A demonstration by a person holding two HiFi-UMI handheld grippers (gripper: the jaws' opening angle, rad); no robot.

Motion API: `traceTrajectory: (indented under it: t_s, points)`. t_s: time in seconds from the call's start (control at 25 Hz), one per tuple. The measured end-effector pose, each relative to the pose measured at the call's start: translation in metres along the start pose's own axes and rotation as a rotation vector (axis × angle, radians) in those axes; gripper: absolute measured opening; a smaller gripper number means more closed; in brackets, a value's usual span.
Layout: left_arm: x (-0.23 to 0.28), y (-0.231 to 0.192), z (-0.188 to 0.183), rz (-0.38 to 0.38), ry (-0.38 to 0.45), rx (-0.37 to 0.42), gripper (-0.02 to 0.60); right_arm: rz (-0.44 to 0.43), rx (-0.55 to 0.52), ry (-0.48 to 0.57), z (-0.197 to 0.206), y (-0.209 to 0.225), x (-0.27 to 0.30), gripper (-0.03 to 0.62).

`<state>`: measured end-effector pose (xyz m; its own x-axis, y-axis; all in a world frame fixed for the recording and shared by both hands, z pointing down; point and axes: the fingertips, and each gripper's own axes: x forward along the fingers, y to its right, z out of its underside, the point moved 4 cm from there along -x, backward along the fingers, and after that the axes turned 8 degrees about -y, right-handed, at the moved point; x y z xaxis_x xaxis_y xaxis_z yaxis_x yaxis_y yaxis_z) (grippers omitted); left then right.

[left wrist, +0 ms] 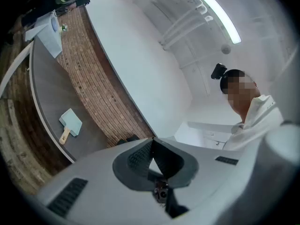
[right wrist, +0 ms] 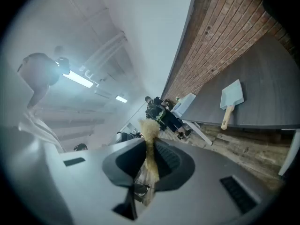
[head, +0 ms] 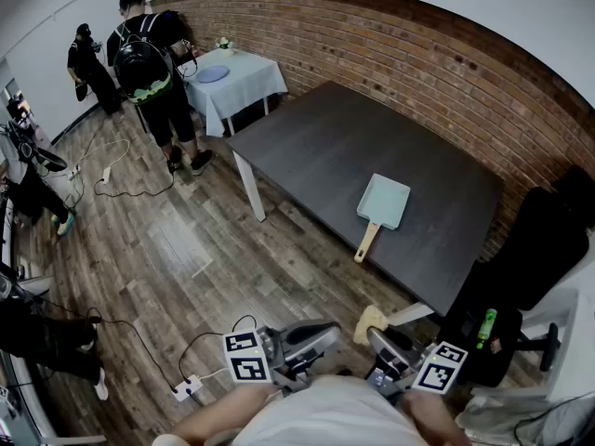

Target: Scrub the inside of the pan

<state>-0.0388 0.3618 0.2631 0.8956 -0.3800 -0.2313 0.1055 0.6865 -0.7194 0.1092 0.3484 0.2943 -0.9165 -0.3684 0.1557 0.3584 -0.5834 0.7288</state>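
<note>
A pale blue square pan [head: 384, 201] with a wooden handle lies on the dark table [head: 325, 147]; it also shows small as the pan [left wrist: 70, 122] in the left gripper view and as the pan [right wrist: 232, 96] in the right gripper view. My left gripper [head: 321, 334] is held low near my body, shut and empty, its jaws [left wrist: 151, 146] closed together. My right gripper [head: 376, 331] is shut on a tan scrubbing sponge [head: 369, 322], which pokes out past the fingers as the sponge [right wrist: 149, 135]. Both grippers are well short of the table.
A person with a black backpack [head: 153, 63] stands at the far left beside a small table with a white cloth [head: 237, 82]. Cables and a power strip [head: 186, 386] lie on the wooden floor. A black chair [head: 530, 258] stands at the right of the dark table.
</note>
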Motion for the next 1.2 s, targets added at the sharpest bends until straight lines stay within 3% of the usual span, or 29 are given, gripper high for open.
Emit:
traceTrajectory:
  t_s: [0.24,0.76,1.2]
  points:
    - [-0.005,-0.010,-0.015,-0.041,0.022,0.028,0.008,-0.047,-0.014,-0.010,-0.013,0.009,0.018,0.055]
    - [0.019,-0.016,-0.013,-0.038,0.018,0.016,0.009,-0.057,0.008,0.026,-0.026,0.022,-0.007,0.057]
    - [0.063,-0.017,0.015,-0.045,0.009,-0.028,0.009,-0.078,0.065,-0.015,-0.027,0.045,-0.040,0.057]
